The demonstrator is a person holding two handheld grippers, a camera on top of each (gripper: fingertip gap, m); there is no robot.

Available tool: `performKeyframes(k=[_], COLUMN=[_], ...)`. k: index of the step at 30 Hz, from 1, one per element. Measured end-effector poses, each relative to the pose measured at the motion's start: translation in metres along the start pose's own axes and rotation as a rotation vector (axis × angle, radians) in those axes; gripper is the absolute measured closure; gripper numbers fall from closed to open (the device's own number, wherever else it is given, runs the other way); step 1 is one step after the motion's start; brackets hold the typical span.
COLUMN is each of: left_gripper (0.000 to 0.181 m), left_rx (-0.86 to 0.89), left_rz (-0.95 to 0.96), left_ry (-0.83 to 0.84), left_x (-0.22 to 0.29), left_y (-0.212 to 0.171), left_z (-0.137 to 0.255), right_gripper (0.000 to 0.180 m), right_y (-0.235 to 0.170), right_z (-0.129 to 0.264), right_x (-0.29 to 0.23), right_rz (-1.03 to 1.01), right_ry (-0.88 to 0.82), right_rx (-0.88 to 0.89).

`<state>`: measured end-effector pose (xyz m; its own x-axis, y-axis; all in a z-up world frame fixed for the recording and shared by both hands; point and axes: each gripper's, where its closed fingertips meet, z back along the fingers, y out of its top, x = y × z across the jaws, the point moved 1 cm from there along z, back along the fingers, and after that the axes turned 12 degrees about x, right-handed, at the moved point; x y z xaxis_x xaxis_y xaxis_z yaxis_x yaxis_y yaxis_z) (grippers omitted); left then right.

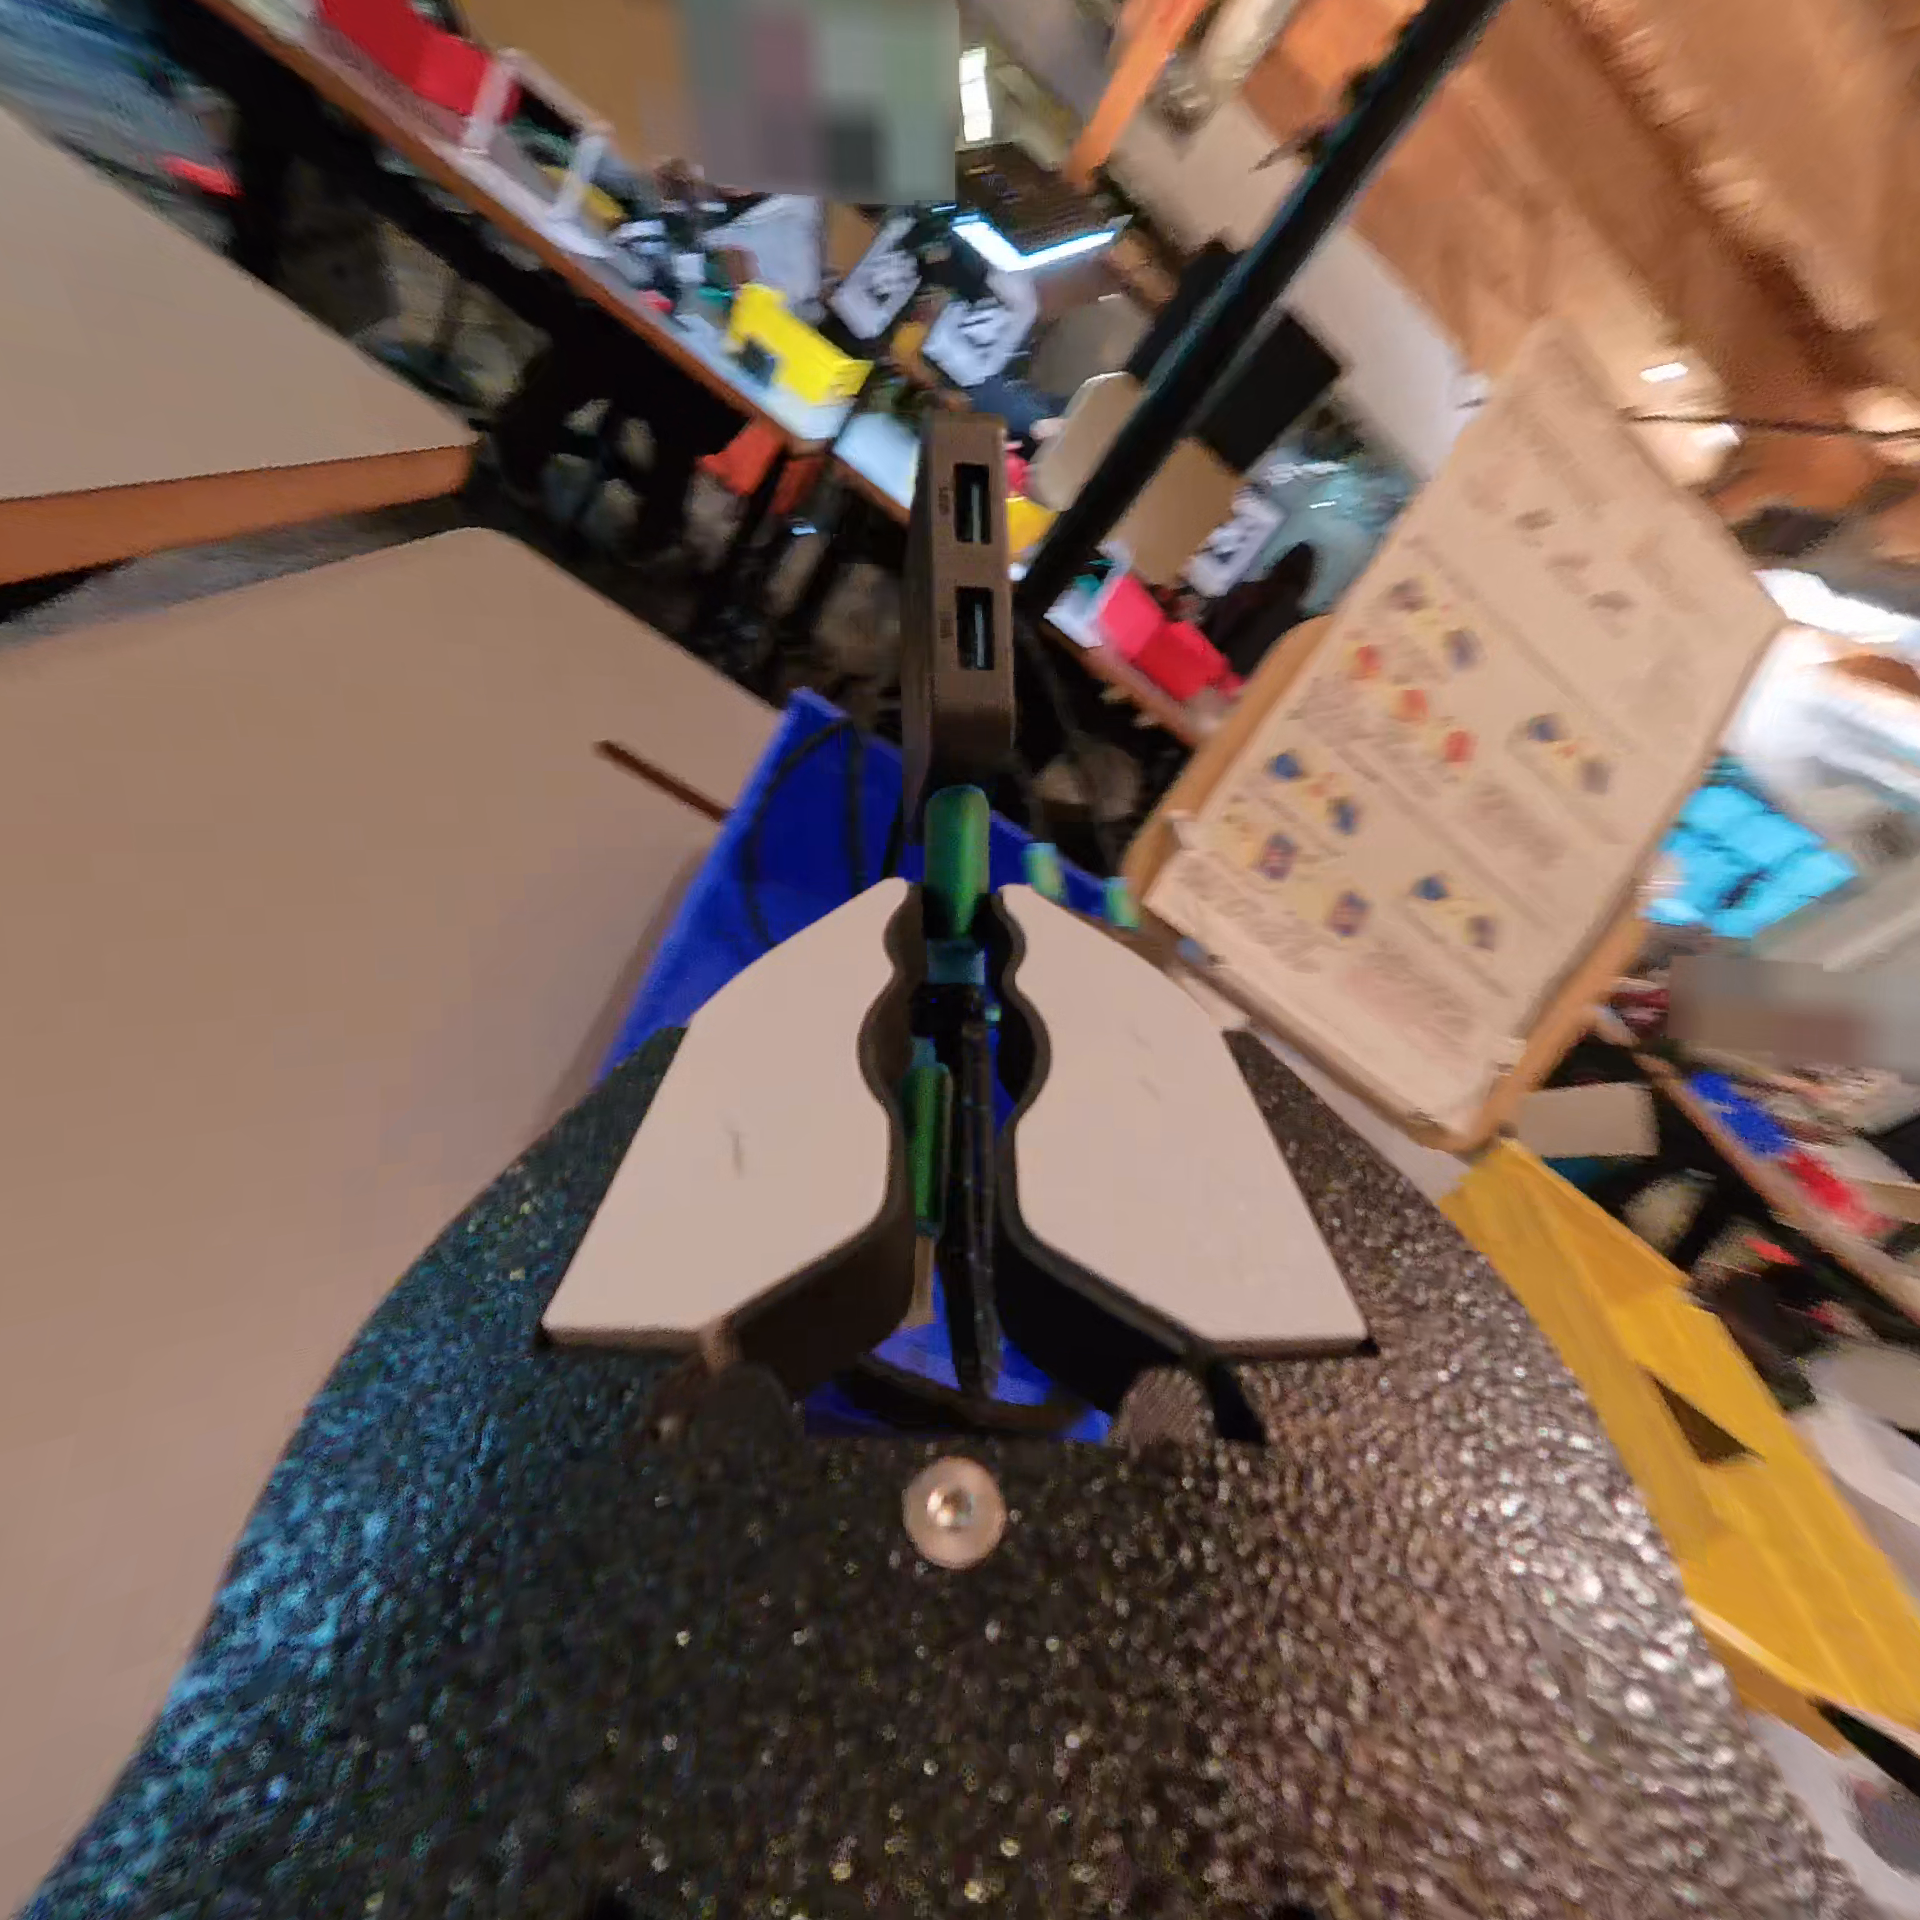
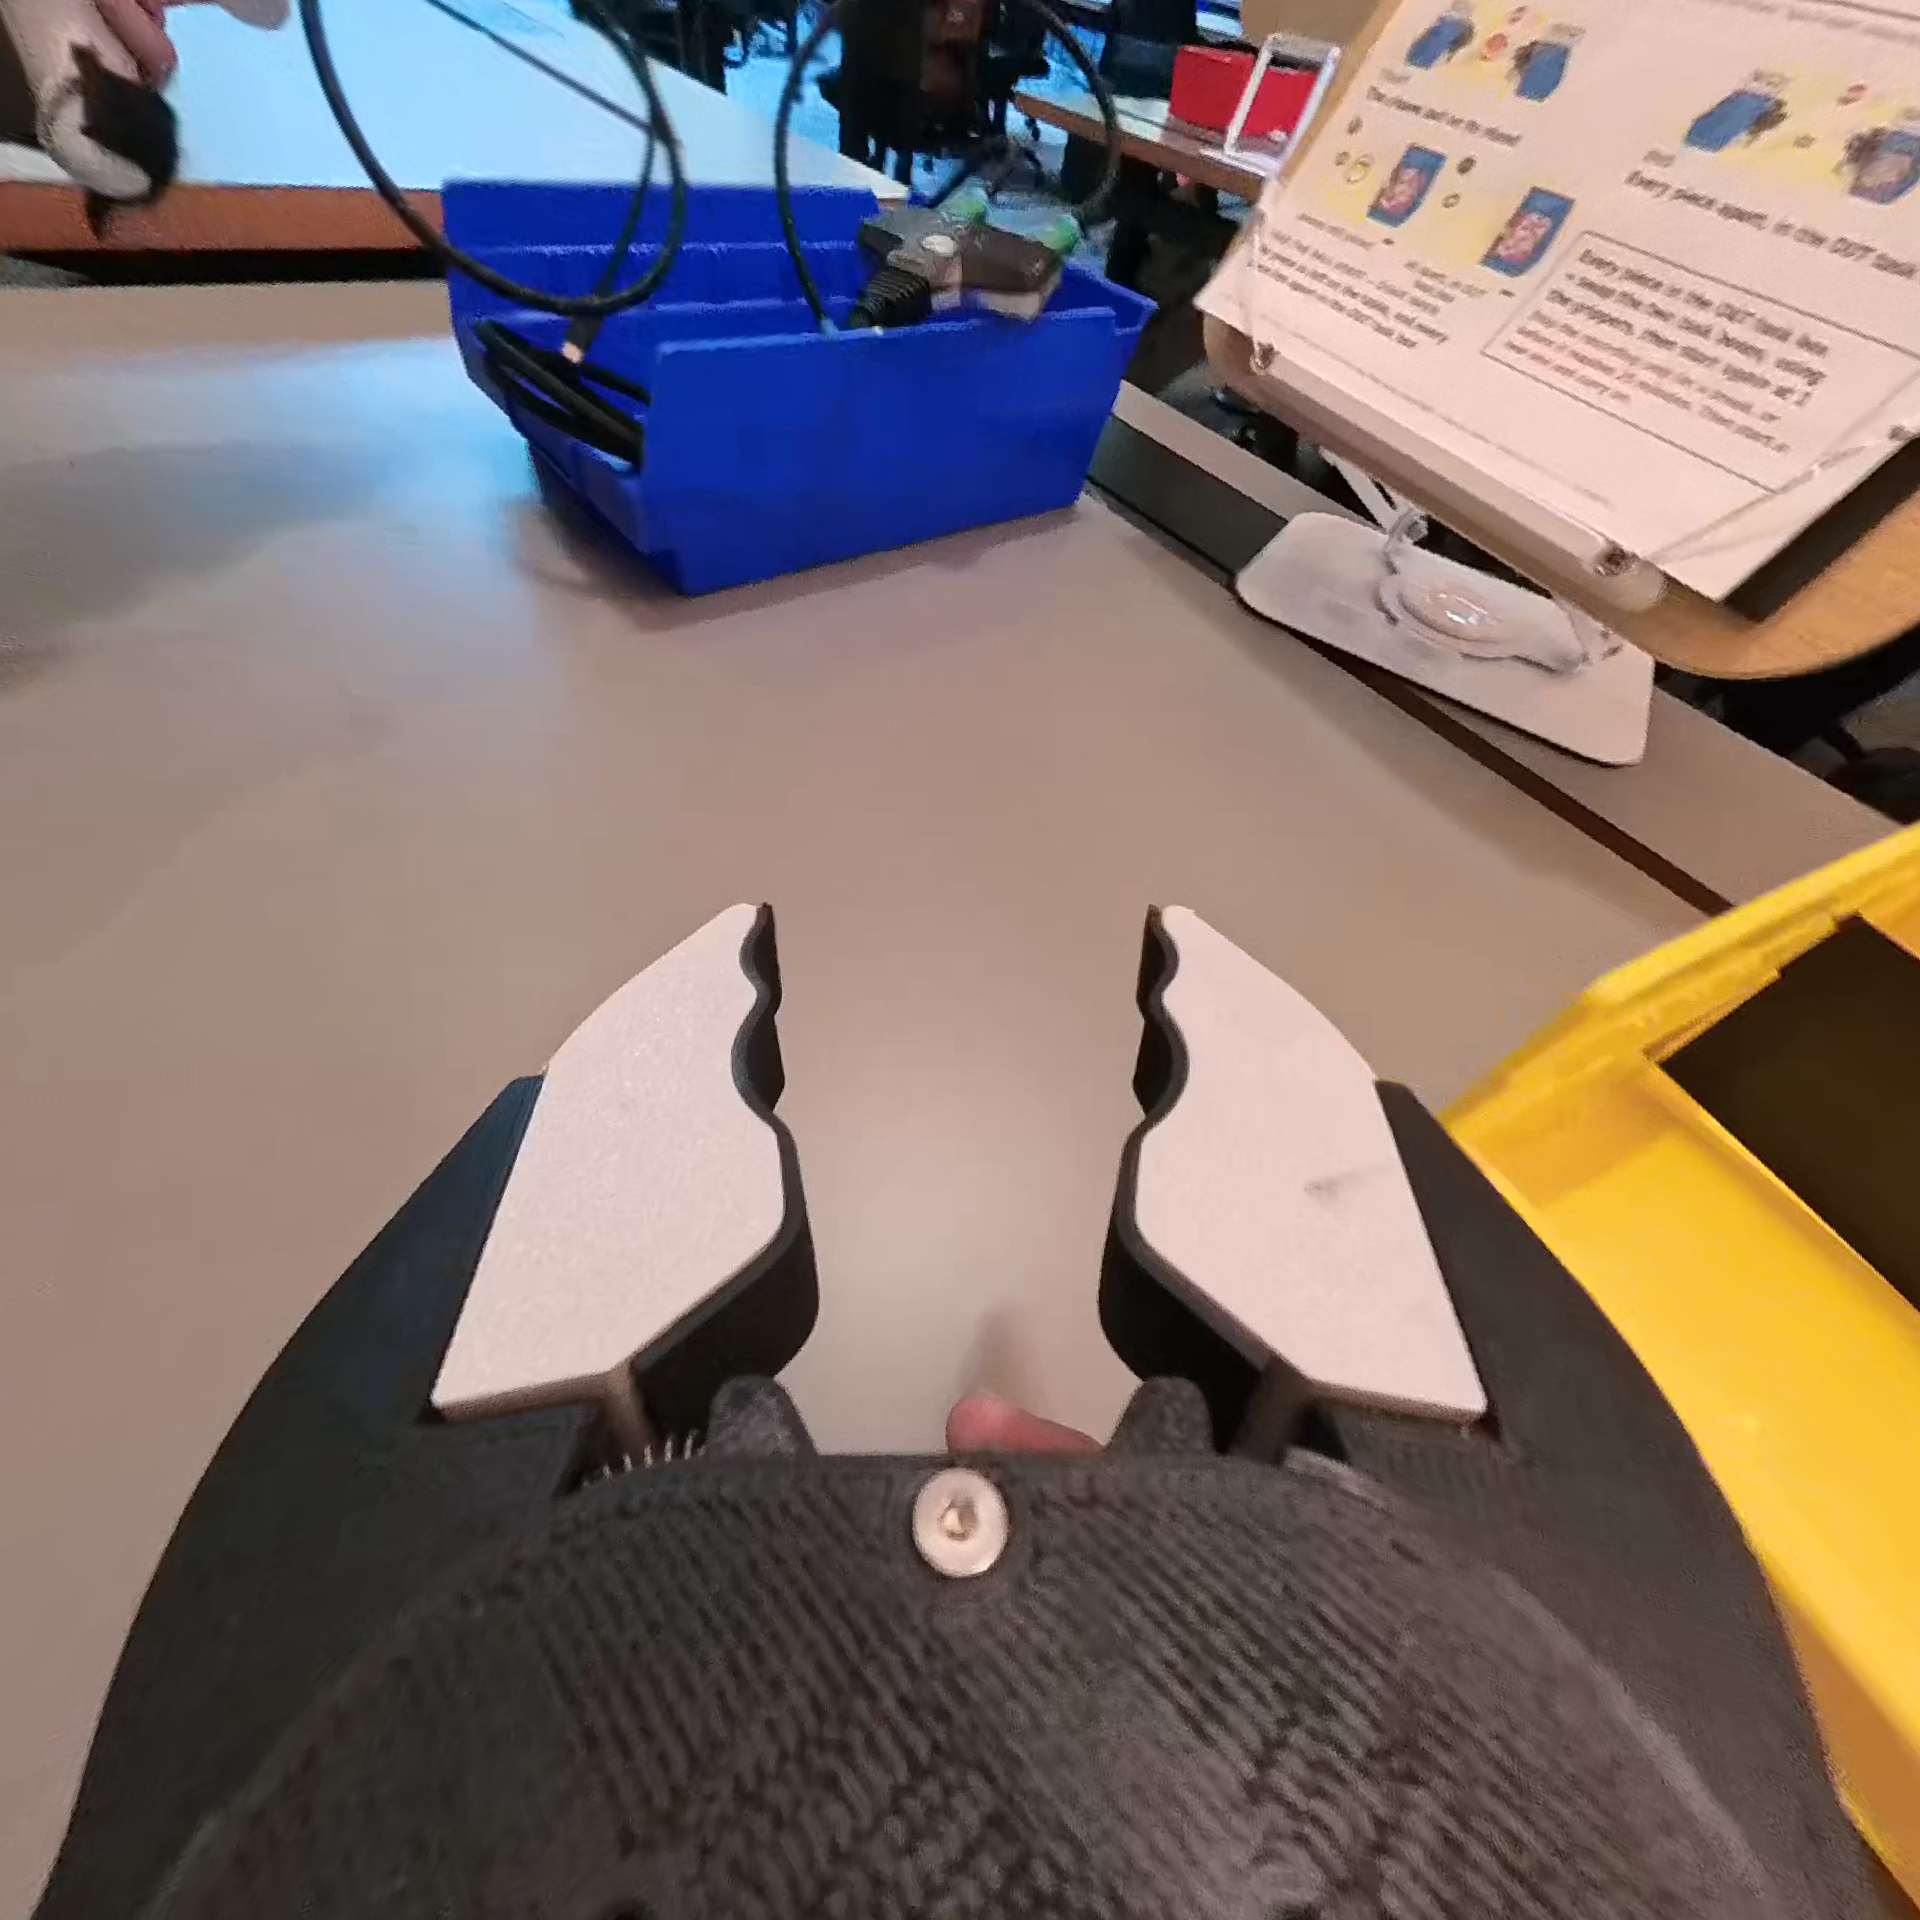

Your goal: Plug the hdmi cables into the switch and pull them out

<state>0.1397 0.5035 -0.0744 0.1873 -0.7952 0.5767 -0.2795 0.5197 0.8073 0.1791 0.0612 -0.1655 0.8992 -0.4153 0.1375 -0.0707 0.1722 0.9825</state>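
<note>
The switch point(image 1: 956, 582) is hanging mid-frame above the blue bin point(image 1: 727, 914), with the left gripper point(image 1: 954, 914) squeezing its green-ended cable point(image 1: 954, 842). The right gripper point(image 2: 956, 935) is gaping wide over the table point(image 2: 312, 779), lower middle.

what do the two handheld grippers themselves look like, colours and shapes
Both match: the left gripper and right gripper each have a rough-textured black body with a silver screw at its centre, and two black fingers topped with flat pale grey plates. The fingers' inner edges are wavy, scalloped.
</note>
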Motion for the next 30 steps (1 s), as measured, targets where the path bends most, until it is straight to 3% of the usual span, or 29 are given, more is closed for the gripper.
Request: performKeyframes(k=[1, 7, 12, 15, 23, 27, 30], left_gripper=[0.171, 0.170, 0.170, 0.171, 0.170, 0.170, 0.171], left_rx=[0.008, -0.008, -0.079, -0.129, -0.304, -0.306, -0.308], left_rz=[0.012, -0.111, -0.009, 0.087, 0.227, 0.225, 0.187], left_ry=[-0.060, -0.442, -0.689, -0.742, -0.797, -0.879, -0.931], left_x=[0.015, 0.132, 0.208, 0.227, 0.244, 0.257, 0.261], left_y=[0.001, -0.034, -0.085, -0.107, -0.154, -0.158, -0.158], left_z=[0.005, 0.036, 0.063, 0.070, 0.081, 0.088, 0.093], right_gripper=[0.113, 0.115, 0.127, 0.130, 0.133, 0.153, 0.149], right_y=[0.005, 0.071, 0.120, 0.116, 0.065, 0.074, 0.090], right_z=[-0.003, -0.035, -0.066, -0.079, -0.091, -0.086, -0.075], right_x=[-0.004, -0.044, -0.081, -0.092, -0.106, -0.107, -0.090], right_rz=[-0.002, -0.084, -0.446, -0.567, -0.170, -0.379, -0.564], right_ry=[0.012, 0.148, 0.351, 0.401, 0.400, 0.508, 0.539], right_rx=[0.021, 0.238, 0.381, 0.396, 0.200, 0.220, 0.393])
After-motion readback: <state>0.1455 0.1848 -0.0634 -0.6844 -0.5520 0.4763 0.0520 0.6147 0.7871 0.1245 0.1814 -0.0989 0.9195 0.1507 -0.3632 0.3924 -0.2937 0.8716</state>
